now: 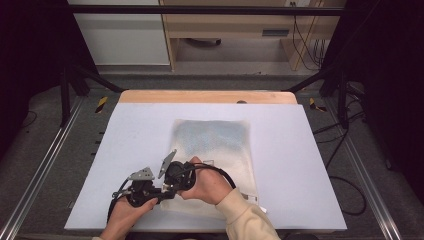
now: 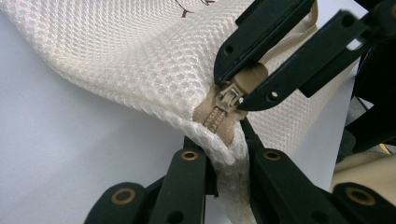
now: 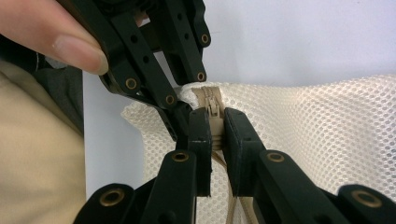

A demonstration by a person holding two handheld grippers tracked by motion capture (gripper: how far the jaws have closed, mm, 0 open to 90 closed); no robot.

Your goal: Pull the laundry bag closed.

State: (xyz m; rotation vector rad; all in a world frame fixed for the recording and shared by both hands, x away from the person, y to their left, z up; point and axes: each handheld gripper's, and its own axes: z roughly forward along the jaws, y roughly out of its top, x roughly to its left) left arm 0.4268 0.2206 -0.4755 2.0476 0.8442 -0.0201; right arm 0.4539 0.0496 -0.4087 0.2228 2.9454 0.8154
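Zipper pull (image 3: 213, 122) sits pinched in my right gripper (image 3: 214, 140), at the near-left corner of the mesh laundry bag (image 1: 215, 145); my left gripper (image 2: 229, 144) clamps that corner, so the track runs away from it.

Worktop (image 1: 310, 165): pale sheet over wood. Black frame bar (image 1: 200, 10) overhead; wooden cabinet (image 1: 235, 30) behind; cables (image 1: 350, 190) on floor.

Laboratory recording station: tabletop (image 1: 150, 130) enclosed by a black metal frame (image 1: 200, 9), aluminium floor rails (image 1: 37, 172), loose cables (image 1: 305, 42) at upper right.
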